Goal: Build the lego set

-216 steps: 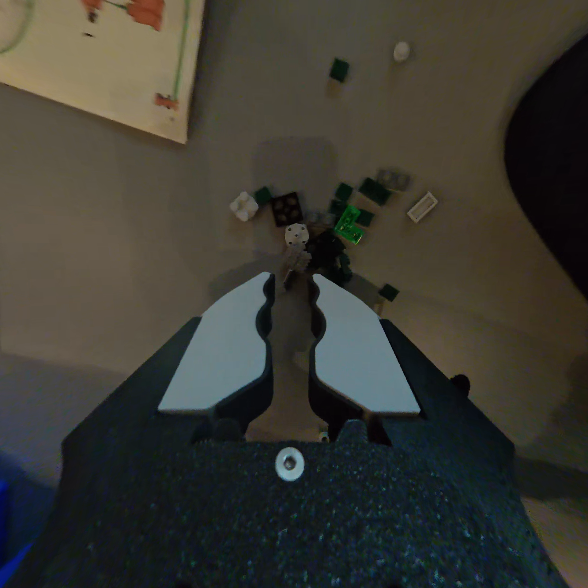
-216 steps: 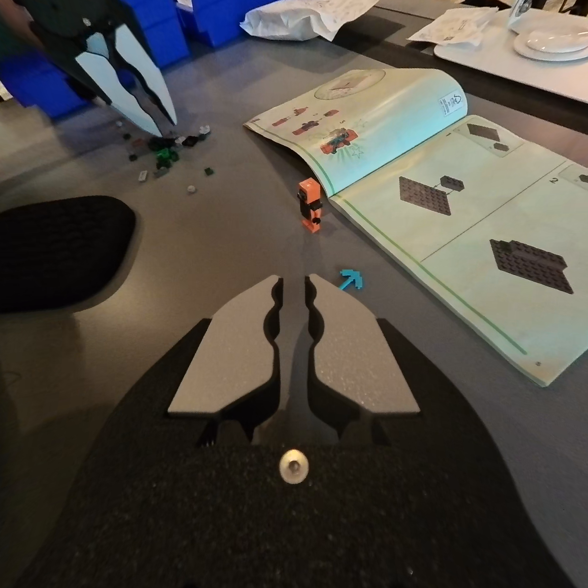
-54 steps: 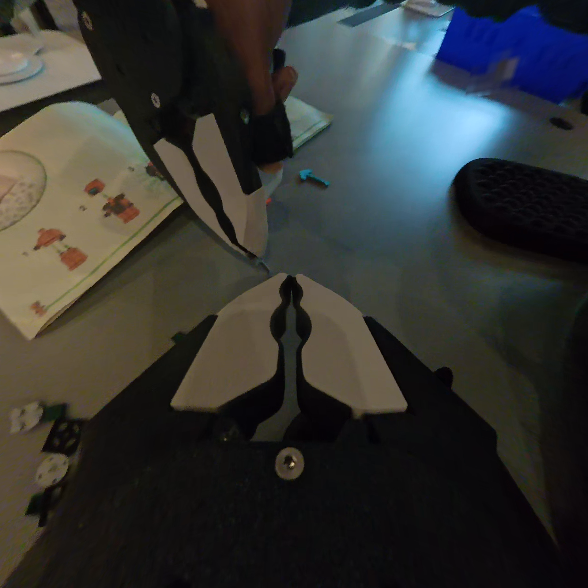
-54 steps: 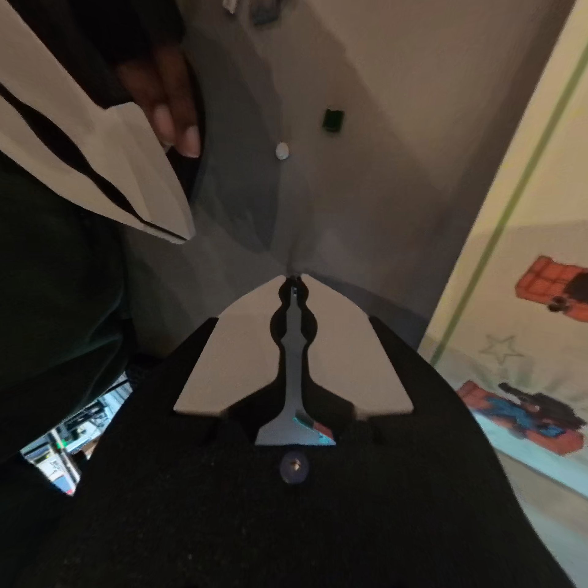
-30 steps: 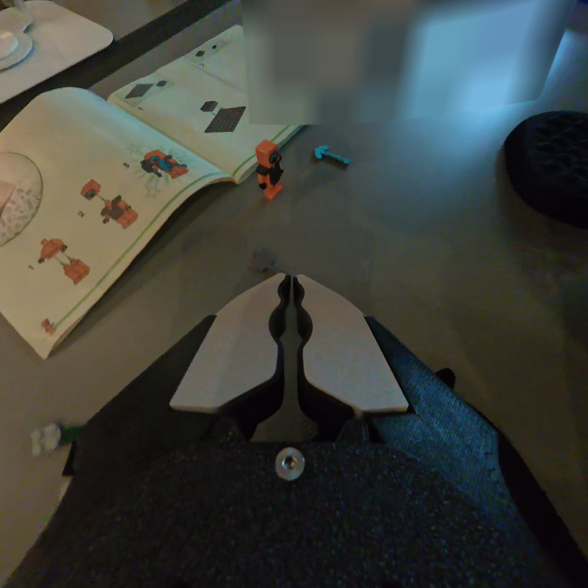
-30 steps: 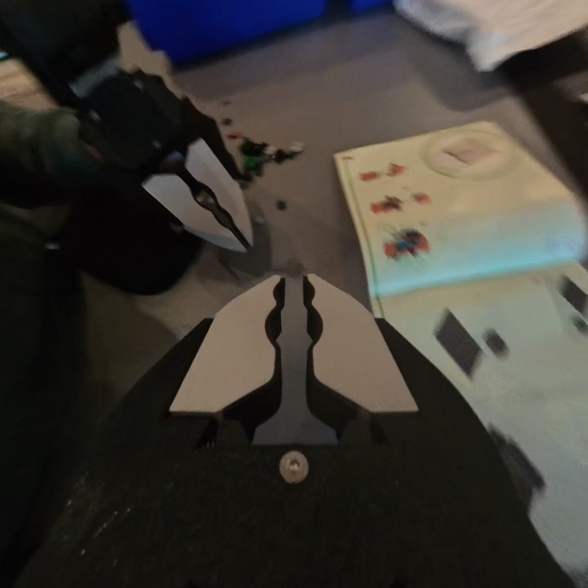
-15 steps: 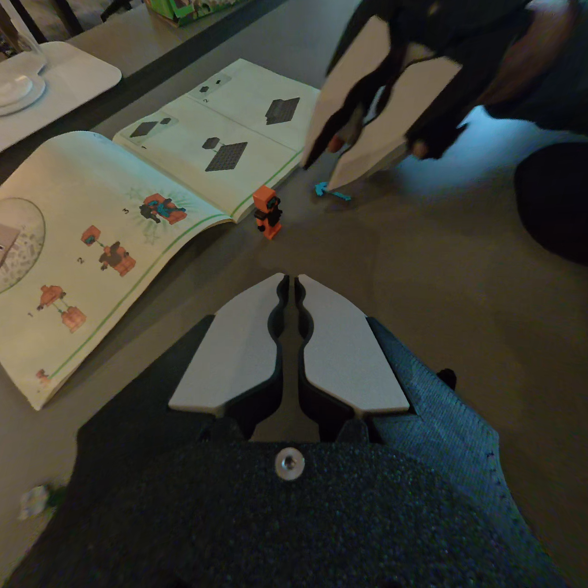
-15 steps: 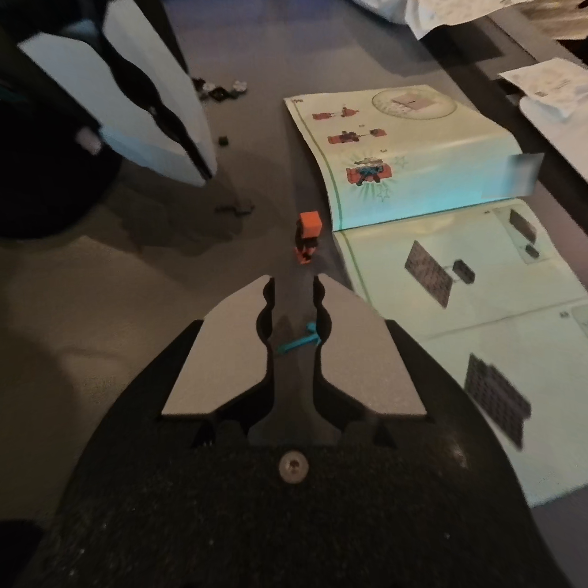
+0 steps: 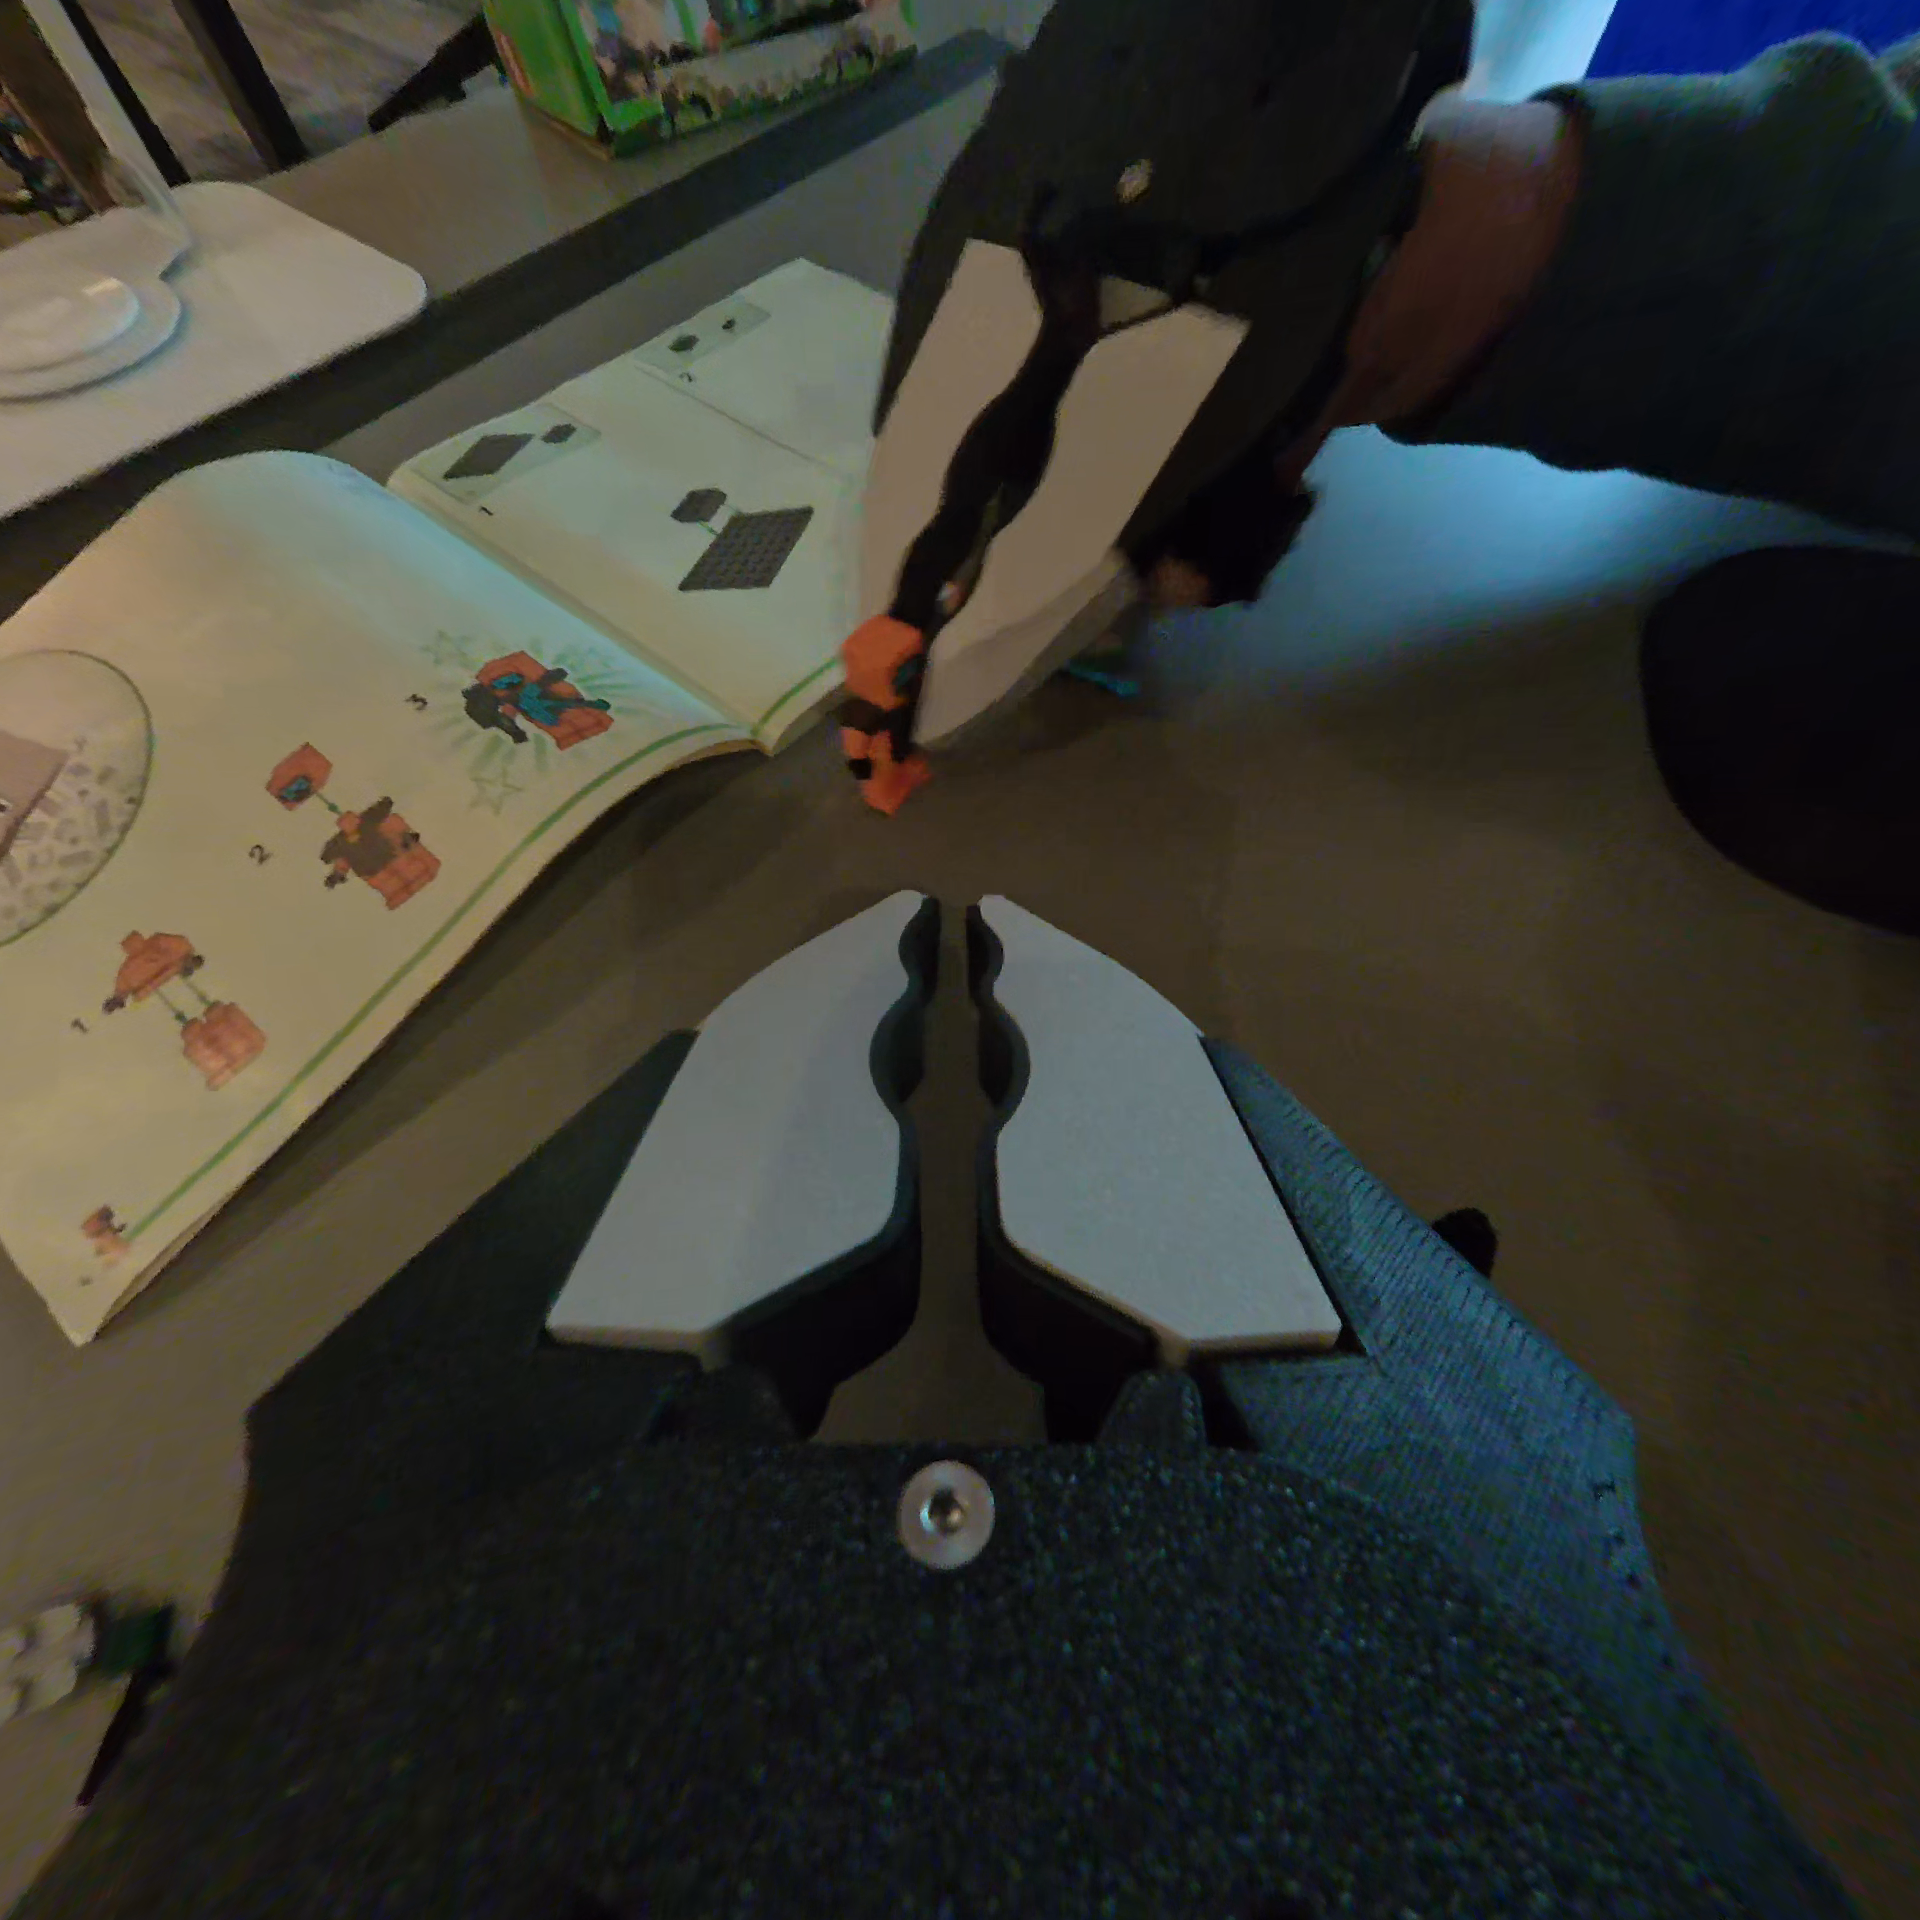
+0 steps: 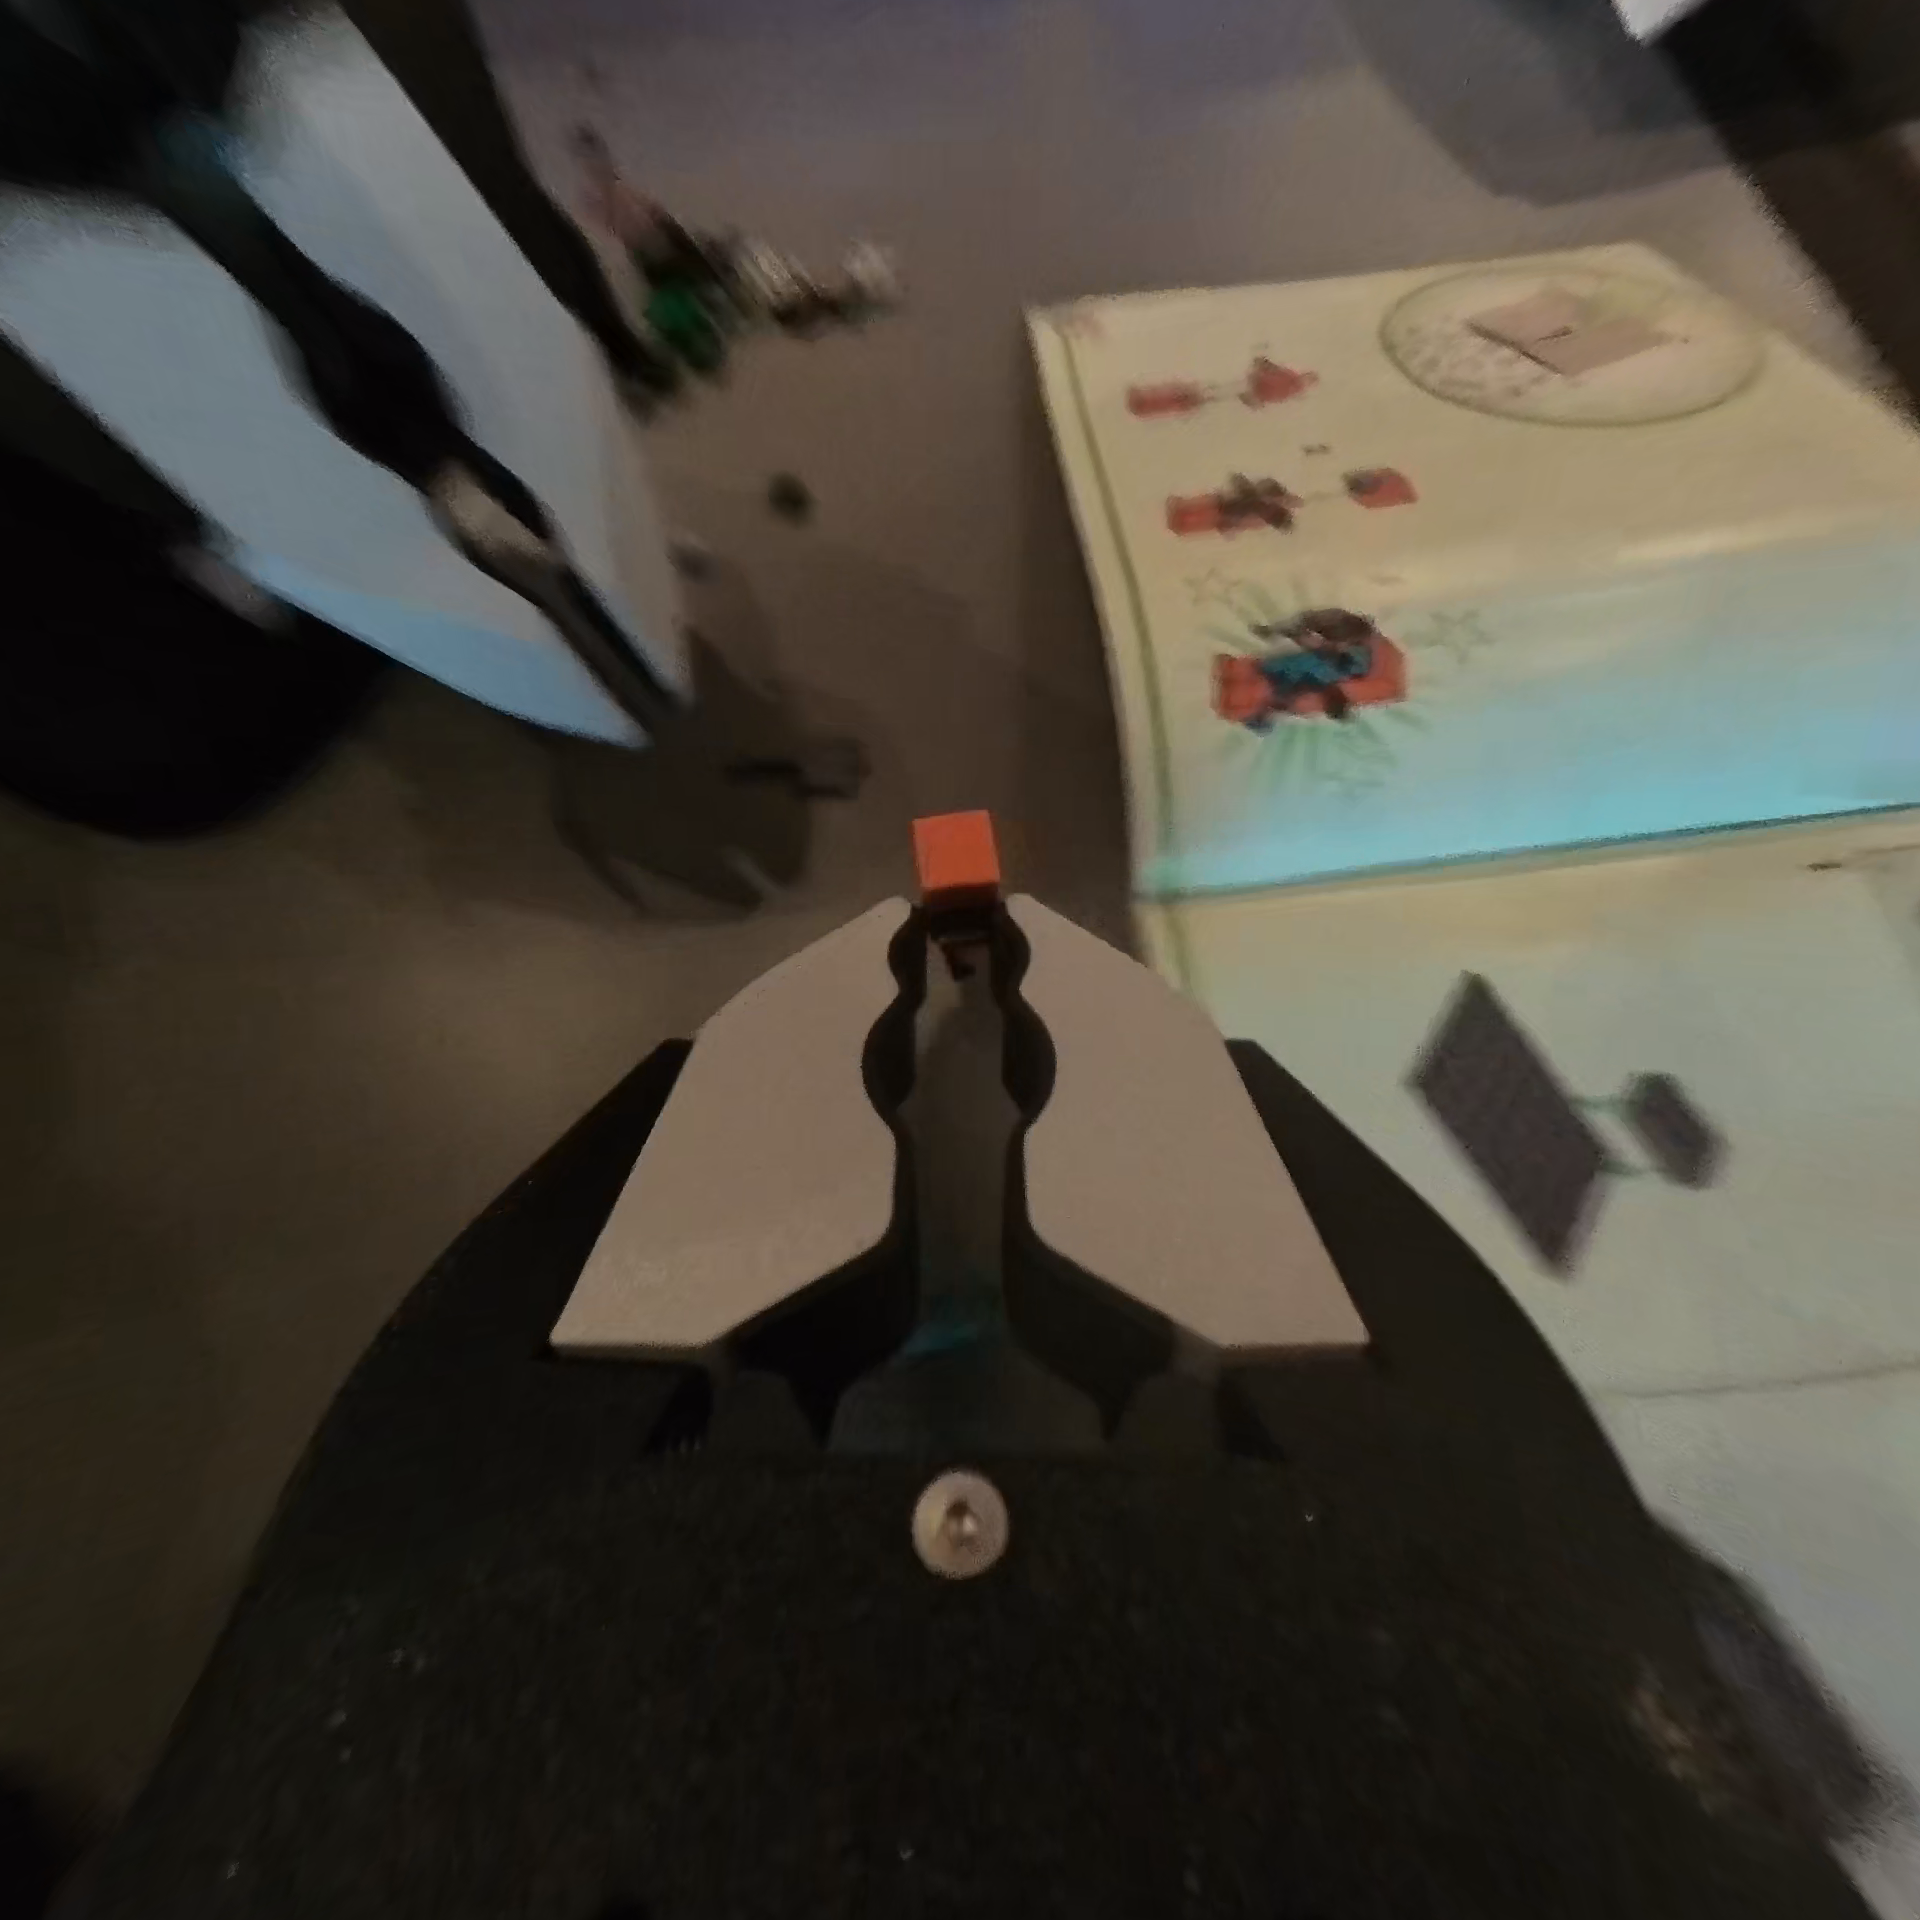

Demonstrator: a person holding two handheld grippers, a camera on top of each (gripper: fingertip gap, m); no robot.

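An orange minifigure [image 9: 883, 717] stands on the grey table [image 9: 1351, 935] by the edge of the open instruction booklet [image 9: 416, 727]. My right gripper [image 9: 906, 717] comes down from above, and its fingers are closed on the figure's dark torso. In the right wrist view the orange head [image 10: 954, 854] sticks out just past my right gripper's tips [image 10: 954, 920]. My left gripper [image 9: 952, 906] hovers a short way in front of the figure, empty, its tips a narrow gap apart. A blue pickaxe [image 9: 1101, 675] lies behind the right gripper, partly hidden.
A blurred pile of loose green, black and white pieces [image 10: 727, 281] lies beyond the left gripper [image 10: 634, 717], with a small grey piece [image 10: 821, 769] closer by. A black padded object [image 9: 1818, 727] is on the right. A white tray [image 9: 208, 301] and green box [image 9: 707, 62] stand at the back. My hands' fingertips stand some 6 centimetres from each other. Between my left fingertips and the small grey piece [image 10: 821, 769] there is roughly 5 centimetres.
My right gripper has moved from over the blue pickaxe to the orange minifigure and closed on it. My left gripper's tips have parted slightly, and it has come closer to the figure.
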